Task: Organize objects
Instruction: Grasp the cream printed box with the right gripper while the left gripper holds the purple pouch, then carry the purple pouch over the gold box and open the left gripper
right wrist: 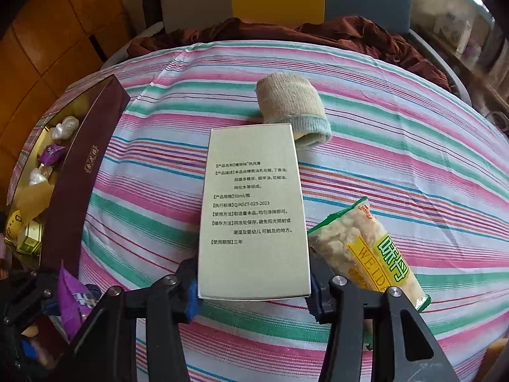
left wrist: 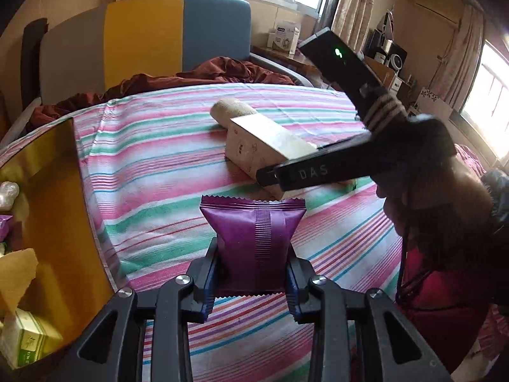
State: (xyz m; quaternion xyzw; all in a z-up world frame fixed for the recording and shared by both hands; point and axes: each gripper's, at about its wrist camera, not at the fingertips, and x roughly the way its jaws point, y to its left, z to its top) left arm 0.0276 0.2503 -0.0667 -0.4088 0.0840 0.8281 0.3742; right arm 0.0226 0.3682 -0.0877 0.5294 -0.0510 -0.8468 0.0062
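Near the bed's middle, the right tool [right wrist: 254,289] straddles the flat box [right wrist: 253,210], long axis toward the sock [right wrist: 292,108], apparently unclamped; the left tool [left wrist: 251,273] clenches a purple packet [left wrist: 253,238].

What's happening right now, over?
Left gripper clamps purple packet. Right gripper straddles pale carton, grip unclear. Snack bag, rolled sock close beside.

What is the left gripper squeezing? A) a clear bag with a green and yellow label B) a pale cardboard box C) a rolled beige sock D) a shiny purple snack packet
D: in the left wrist view, the left gripper is pinching the shiny purple snack packet between its pads, above the striped bedsheet.
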